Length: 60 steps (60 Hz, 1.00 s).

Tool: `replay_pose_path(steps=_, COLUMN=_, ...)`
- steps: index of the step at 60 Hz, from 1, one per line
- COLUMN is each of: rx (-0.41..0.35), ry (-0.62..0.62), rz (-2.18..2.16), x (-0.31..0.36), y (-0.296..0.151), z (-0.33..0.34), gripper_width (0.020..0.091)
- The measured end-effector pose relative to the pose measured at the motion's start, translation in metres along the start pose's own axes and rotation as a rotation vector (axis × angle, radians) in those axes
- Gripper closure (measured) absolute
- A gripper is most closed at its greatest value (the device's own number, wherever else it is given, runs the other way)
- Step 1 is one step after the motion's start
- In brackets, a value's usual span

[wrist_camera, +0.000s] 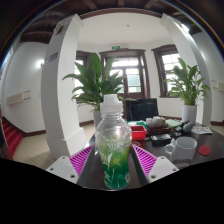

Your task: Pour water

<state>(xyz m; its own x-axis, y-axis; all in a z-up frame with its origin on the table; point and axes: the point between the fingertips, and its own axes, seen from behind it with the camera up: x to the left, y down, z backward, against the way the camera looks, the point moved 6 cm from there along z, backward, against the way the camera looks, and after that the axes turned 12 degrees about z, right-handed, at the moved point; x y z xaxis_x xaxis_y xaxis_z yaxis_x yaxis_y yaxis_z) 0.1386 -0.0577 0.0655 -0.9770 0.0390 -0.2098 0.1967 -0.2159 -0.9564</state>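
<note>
Gripper (115, 168) fingers closed against a clear water bottle (114, 145), upright, white cup (185, 149) just beside on dark table (205, 165)

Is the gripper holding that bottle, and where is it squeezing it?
Yes. The gripper holds the clear plastic bottle by its lower body, where the green liquid sits, one pink pad pressed on each side. It stands upright.

Bright window backlight, fisheye-warped edges

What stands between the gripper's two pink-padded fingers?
A clear plastic bottle with a white cap and green label stands between the fingers, seen in the gripper view.
</note>
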Motion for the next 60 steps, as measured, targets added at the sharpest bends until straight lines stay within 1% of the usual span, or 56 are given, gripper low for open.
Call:
replay_pose_path(steps=3, rx=-0.004, ry=0.011, rz=0.002, x=-0.002, y=0.000, z=-0.006, gripper_width=0.0392)
replay_pose_path(steps=6, rx=0.000, ry=0.029, rz=0.009, x=-0.007, y=0.001, z=-0.011, gripper_width=0.0467)
replay_pose_path(steps=8, rx=0.001, ry=0.028, rz=0.015, x=-0.008, y=0.003, z=-0.014, gripper_width=0.0495)
replay_pose_path(steps=10, rx=-0.008, ry=0.021, rz=0.020, x=-0.008, y=0.002, z=-0.016, gripper_width=0.0577)
replay_pose_path(steps=12, rx=-0.014, ry=0.013, rz=0.026, x=-0.006, y=0.001, z=-0.017, gripper_width=0.0577)
replay_pose_path(steps=14, rx=-0.018, ry=0.008, rz=0.029, x=-0.006, y=0.000, z=-0.017, gripper_width=0.0614)
replay_pose_path(steps=15, rx=-0.018, ry=0.011, rz=0.033, x=-0.006, y=0.000, z=-0.017, gripper_width=0.0621)
replay_pose_path(steps=16, rx=-0.021, ry=0.016, rz=0.039, x=-0.008, y=-0.001, z=-0.018, gripper_width=0.0646)
replay_pose_path(steps=18, rx=-0.023, ry=0.016, rz=0.049, x=-0.008, y=0.000, z=-0.017, gripper_width=0.0665)
replay_pose_path(steps=19, rx=-0.025, ry=0.016, rz=0.051, x=-0.007, y=0.001, z=-0.017, gripper_width=0.0700)
replay_pose_path(steps=20, rx=-0.029, ry=0.018, rz=0.052, x=-0.007, y=0.001, z=-0.017, gripper_width=0.0700)
replay_pose_path(steps=21, rx=-0.036, ry=0.020, rz=0.047, x=-0.008, y=0.001, z=-0.017, gripper_width=0.0742)
replay_pose_path(steps=25, rx=-0.053, ry=0.018, rz=0.039, x=-0.010, y=0.004, z=-0.018, gripper_width=0.0756)
replay_pose_path(steps=34, rx=-0.062, ry=0.014, rz=0.042, x=-0.009, y=0.005, z=-0.019, gripper_width=0.0758)
replay_pose_path(steps=42, rx=-0.041, ry=0.013, rz=-0.043, x=-0.015, y=0.004, z=-0.020, gripper_width=0.0758)
replay_pose_path(steps=50, rx=-0.030, ry=0.003, rz=-0.384, x=-0.035, y=-0.010, z=-0.021, gripper_width=0.0758)
replay_pose_path(steps=56, rx=-0.061, ry=-0.020, rz=-0.722, x=-0.050, y=-0.020, z=-0.021, gripper_width=0.0759)
replay_pose_path(steps=59, rx=-0.083, ry=-0.036, rz=-0.897, x=-0.053, y=-0.031, z=-0.021, gripper_width=0.0759)
replay_pose_path(steps=60, rx=-0.102, ry=-0.044, rz=-0.952, x=-0.058, y=-0.030, z=-0.021, gripper_width=0.0757)
